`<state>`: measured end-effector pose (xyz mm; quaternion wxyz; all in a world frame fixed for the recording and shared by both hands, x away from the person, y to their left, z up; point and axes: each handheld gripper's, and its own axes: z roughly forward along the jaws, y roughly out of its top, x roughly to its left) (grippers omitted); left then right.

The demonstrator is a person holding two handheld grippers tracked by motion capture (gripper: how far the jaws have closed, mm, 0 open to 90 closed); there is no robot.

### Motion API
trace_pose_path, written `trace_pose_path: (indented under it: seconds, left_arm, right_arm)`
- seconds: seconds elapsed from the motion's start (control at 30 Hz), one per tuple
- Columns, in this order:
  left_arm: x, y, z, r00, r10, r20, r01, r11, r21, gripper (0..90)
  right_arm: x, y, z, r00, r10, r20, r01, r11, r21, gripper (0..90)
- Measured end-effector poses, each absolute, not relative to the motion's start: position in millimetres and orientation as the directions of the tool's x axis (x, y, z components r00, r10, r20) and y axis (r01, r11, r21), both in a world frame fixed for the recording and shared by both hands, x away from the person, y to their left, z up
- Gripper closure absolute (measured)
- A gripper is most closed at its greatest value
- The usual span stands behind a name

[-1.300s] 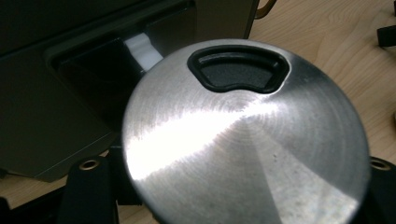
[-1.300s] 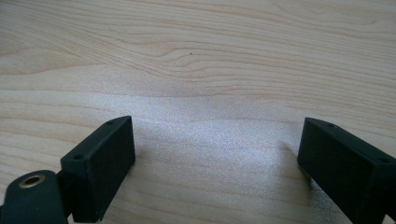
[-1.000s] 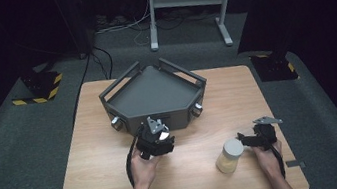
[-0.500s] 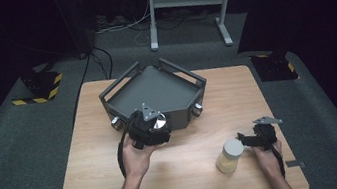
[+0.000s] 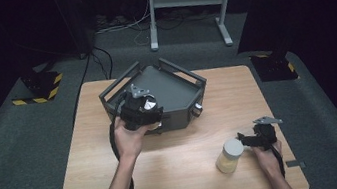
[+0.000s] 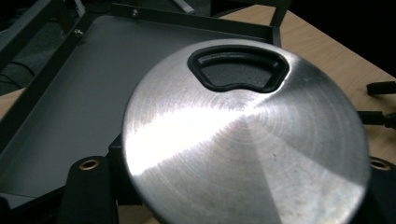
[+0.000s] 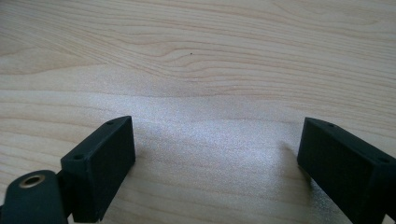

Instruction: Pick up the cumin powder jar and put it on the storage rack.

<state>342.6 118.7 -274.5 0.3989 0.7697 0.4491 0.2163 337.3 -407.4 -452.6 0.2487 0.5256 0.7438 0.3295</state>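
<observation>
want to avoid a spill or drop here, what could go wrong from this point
1. The round brushed-metal lid sits in the left gripper above the near edge of the dark grey metal tray; if the grip slips, it could drop onto the rim or the light wooden table.
2. The lidless jar of pale contents stands close beside the open right gripper; a careless nudge might tip it.

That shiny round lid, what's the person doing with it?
A person works at a wooden table with a gripper in each hand. The left gripper holds a shiny metal lid at the front edge of a dark tray. The lid has a black-rimmed opening near its edge. The right gripper rests low over bare wood with its jaws wide open and nothing between them. A lidded jar of something pale stands on the table just beside it.
</observation>
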Motion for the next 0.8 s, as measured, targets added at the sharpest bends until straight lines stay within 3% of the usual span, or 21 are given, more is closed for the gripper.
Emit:
trace_pose_path:
  seconds: [0.57, 0.8]
  left_arm:
    - [388.2, 103.1, -272.7, 0.371, 0.928, 0.017, 0.550, -0.235, 0.801, 32.0]
    - [404.4, 102.8, -284.6, 0.308, 0.951, -0.004, 0.583, -0.186, 0.791, 32.0]
  right_arm:
    - [337.3, -407.5, -452.6, -0.324, 0.946, -0.024, 0.618, 0.231, 0.752, 10.6]
    - [337.2, -407.6, -452.8, -0.325, 0.945, -0.024, 0.617, 0.231, 0.753, 10.7]
